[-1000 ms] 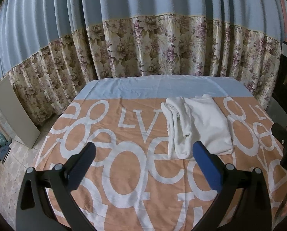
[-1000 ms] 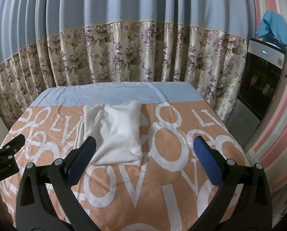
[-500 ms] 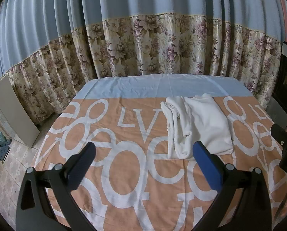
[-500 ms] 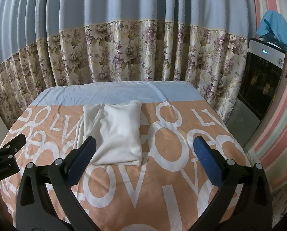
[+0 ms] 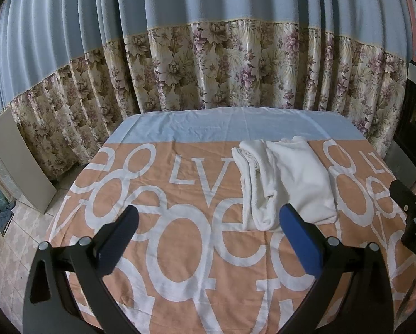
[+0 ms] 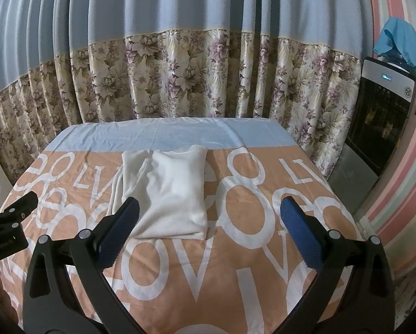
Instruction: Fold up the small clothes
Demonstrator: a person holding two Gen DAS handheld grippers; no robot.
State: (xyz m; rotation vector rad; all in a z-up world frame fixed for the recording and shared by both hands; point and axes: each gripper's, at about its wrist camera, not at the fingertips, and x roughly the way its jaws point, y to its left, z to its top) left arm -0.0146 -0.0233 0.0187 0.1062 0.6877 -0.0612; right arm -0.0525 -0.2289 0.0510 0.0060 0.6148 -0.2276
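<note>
Both tools spread wide, nothing between the blue pads: left tool (image 5: 208, 231) hangs above the near half of the surface (image 5: 152, 172), right tool (image 6: 209, 222) likewise, each clear of the cloth. I see the white garment (image 5: 286, 183) folded into a compact bundle lying flat on the orange cover with big white letters, toward the far side near the pale blue strip. From the left wrist view it sits just past the right pad (image 5: 299, 239); from the right wrist view it lies ahead and left of centre, its near corner hidden behind the left pad (image 6: 118, 233). Left edge of the bundle shows loose rolled layers. Floral curtain (image 6: 180, 78) hangs behind. Dark appliance (image 6: 380, 117) stands right of the surface, blue cloth (image 6: 400, 41) on top.
</note>
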